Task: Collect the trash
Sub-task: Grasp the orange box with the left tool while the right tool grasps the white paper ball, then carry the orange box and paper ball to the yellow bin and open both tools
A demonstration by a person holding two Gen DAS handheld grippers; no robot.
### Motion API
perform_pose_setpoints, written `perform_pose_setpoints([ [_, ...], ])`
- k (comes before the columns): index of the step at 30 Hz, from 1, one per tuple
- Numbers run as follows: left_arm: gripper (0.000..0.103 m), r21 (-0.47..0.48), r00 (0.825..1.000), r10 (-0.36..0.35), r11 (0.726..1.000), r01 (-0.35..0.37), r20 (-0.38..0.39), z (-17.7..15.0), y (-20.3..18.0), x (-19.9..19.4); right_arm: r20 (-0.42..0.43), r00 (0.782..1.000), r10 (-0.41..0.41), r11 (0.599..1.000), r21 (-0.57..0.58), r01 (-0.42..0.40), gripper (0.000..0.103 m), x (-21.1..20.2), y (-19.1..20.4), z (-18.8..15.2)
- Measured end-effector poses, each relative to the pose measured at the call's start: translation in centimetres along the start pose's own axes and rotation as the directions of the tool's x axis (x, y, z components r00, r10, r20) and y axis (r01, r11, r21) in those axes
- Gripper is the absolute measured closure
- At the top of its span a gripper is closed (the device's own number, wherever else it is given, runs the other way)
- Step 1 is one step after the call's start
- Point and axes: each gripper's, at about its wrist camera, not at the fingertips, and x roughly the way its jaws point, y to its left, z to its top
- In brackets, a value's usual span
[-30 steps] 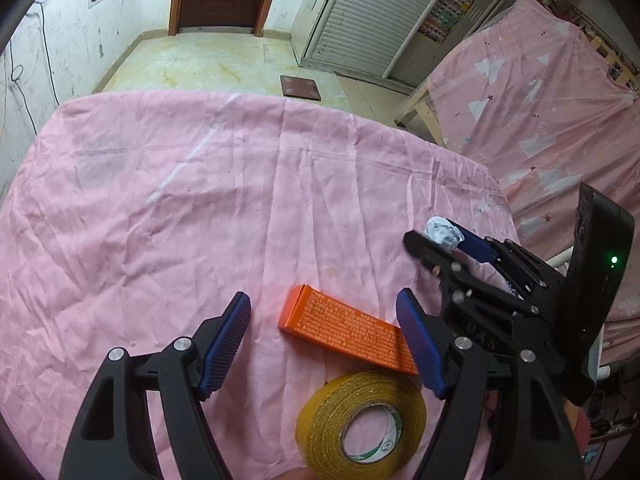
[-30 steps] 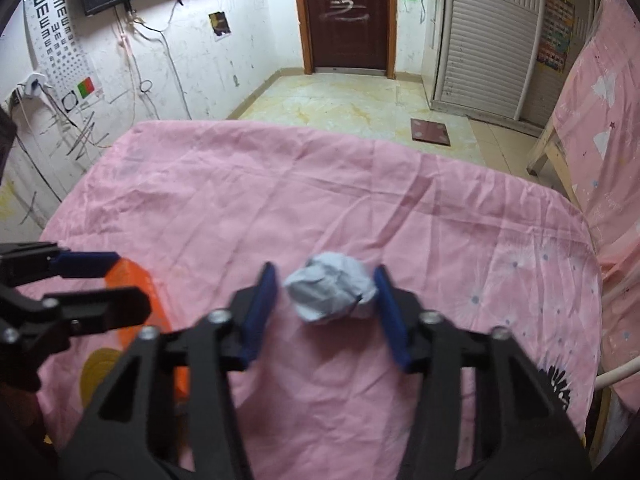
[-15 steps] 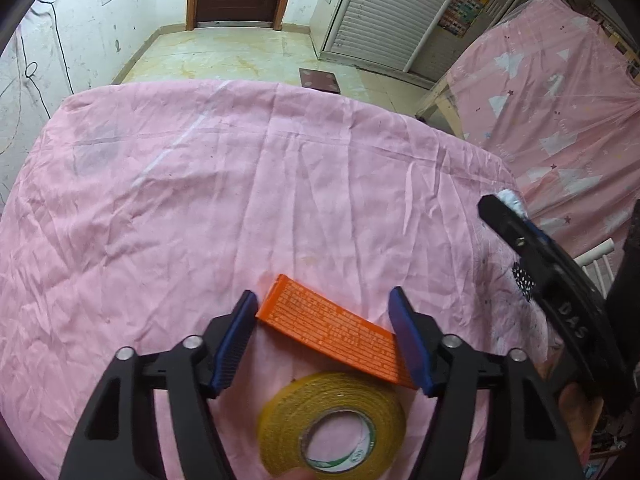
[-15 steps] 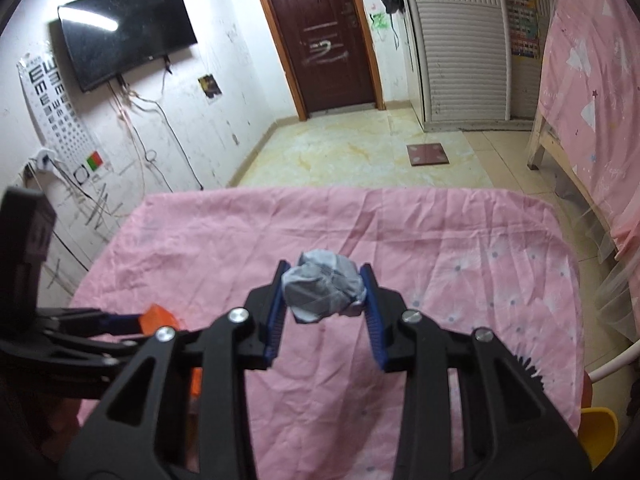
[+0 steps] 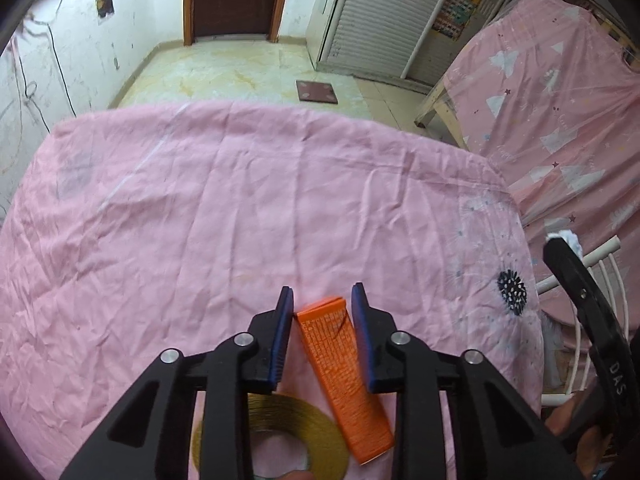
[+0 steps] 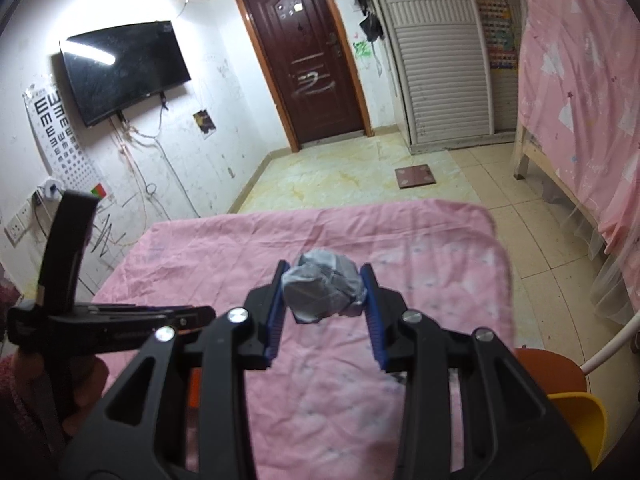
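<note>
Closing around a flat orange printed packet (image 5: 344, 364), the left gripper (image 5: 322, 312) has jaws either side of it, pads not clearly pressing yet. The packet lies on the pink-sheeted worktop (image 5: 240, 208), overlapping a yellow tape roll (image 5: 320, 436). The right gripper (image 6: 324, 292) is clenched on a crumpled grey-white paper ball (image 6: 322, 294), held above the worktop.

An orange, text-printed flat box (image 5: 344, 376) lies slanted on the pink cloth, one end overlapping a tape roll, while a crumpled grey-white paper ball (image 6: 322, 286) is pinched aloft between blue pads.
</note>
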Motion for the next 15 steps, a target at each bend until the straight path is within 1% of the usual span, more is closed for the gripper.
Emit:
perform_pose_setpoints([
  [4,0.087,0.035,0.999,0.016,0.999,-0.018,0.037,0.0,-1.5,-0.8,0.035,0.999,-0.016,1.0,0.026,0.015,0.069,-2.1,-1.7,-0.5],
  [9,0.088,0.066,0.998,0.025,0.997,-0.03,0.065,-0.3,-2.9,-1.7,0.066,0.997,-0.042,0.998,0.054,0.039,0.069,-4.3,-3.7,-1.3],
  [12,0.088,0.083,0.994,0.03,0.996,-0.038,0.101,-0.6,-3.7,-2.8,0.075,0.996,-0.055,0.996,0.071,0.05,0.069,-5.3,-4.8,-1.9],
  [15,0.088,0.099,0.993,0.015,0.995,-0.026,0.119,-0.6,-4.2,-3.7,0.086,0.994,-0.07,0.994,0.086,0.063,0.069,-6.3,-5.7,-2.5],
])
